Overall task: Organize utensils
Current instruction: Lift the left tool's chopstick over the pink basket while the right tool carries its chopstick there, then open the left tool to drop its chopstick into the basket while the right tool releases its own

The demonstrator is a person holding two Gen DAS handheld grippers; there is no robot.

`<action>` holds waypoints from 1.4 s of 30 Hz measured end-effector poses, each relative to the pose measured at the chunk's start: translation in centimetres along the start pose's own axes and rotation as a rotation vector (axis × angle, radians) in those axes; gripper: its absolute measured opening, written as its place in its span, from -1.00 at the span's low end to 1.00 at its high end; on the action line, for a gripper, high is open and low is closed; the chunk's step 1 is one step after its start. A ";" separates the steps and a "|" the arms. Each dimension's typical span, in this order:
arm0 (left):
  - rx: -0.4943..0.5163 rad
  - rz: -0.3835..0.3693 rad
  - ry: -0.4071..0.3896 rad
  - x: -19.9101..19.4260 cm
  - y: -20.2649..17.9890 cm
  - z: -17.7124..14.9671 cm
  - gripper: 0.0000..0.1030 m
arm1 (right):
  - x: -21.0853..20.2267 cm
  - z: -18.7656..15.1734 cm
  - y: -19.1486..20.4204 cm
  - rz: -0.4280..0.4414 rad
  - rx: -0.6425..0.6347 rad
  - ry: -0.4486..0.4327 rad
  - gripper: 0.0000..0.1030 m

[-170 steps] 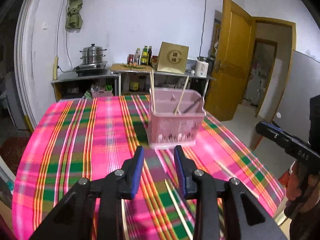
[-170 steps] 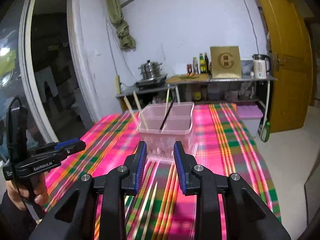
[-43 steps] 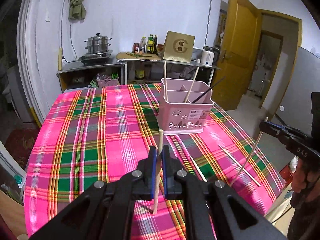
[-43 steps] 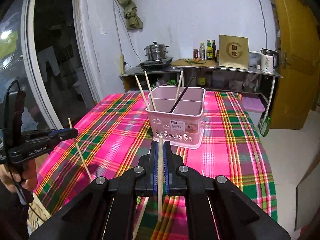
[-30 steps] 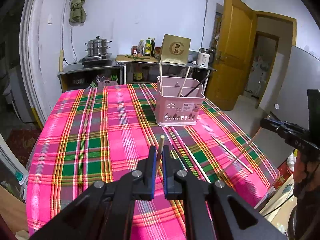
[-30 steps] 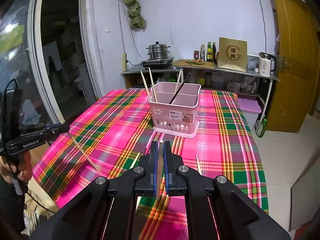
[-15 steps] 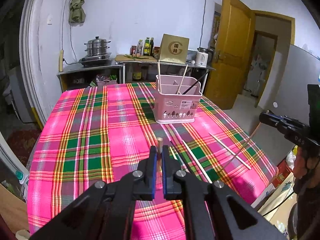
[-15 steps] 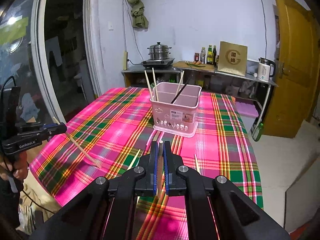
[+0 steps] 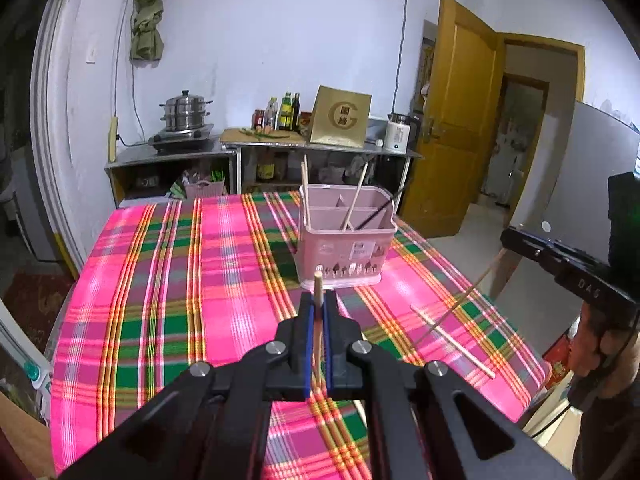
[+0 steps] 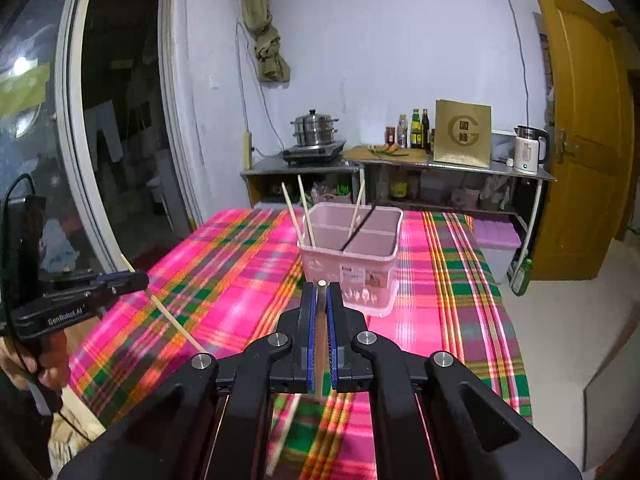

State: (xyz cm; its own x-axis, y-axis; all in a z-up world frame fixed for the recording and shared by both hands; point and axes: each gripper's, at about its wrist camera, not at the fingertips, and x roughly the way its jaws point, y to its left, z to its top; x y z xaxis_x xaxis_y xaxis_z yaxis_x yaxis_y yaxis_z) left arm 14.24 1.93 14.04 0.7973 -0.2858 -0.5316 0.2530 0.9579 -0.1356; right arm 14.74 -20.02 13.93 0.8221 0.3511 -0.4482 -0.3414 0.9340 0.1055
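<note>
Two chopsticks are now up off the bench (image 9: 168,280), where a few seconds ago both tongs were spread and empty: the left tongs (image 9: 316,312) are clenched on one chopstick (image 9: 318,286), the right tongs (image 10: 321,304) on another chopstick (image 10: 321,282). Both have since risen, facing the pink holder (image 9: 344,248) further along the bench. I judge dropping them in comes next; one loose chopstick (image 9: 452,342) remains on the cloth.

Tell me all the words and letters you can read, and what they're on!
"GenRobot.AI": on the left gripper.
"DAS": on the right gripper.
"G": big letter on the gold box; the signs inside it are too small to read.
Label on the pink basket: too blurred to read.
</note>
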 end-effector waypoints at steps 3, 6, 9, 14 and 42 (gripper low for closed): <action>0.011 -0.006 -0.027 0.4 -0.6 1.9 -0.91 | 0.7 1.5 -0.1 0.006 0.016 -0.031 -0.91; 0.022 -0.014 -0.055 0.8 -1.2 3.8 -0.91 | 1.3 2.9 0.2 0.010 0.017 -0.062 -0.91; 0.031 -0.017 -0.090 1.3 -1.6 6.0 -0.91 | 1.9 4.6 0.2 0.013 0.018 -0.092 -0.91; 0.036 -0.022 -0.125 2.5 -1.9 8.9 -0.91 | 3.0 7.1 -0.2 0.015 0.028 -0.137 -0.91; 0.034 -0.016 -0.069 14.7 -1.0 12.4 -0.92 | 14.8 8.8 -3.2 -0.014 0.066 -0.107 -0.91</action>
State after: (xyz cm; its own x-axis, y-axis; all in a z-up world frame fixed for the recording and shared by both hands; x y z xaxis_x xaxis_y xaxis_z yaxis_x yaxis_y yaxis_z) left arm 32.53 -3.57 16.77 0.8286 -0.3029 -0.4709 0.2830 0.9522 -0.1147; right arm 31.96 -17.24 14.76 0.8719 0.3397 -0.3527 -0.3016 0.9400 0.1599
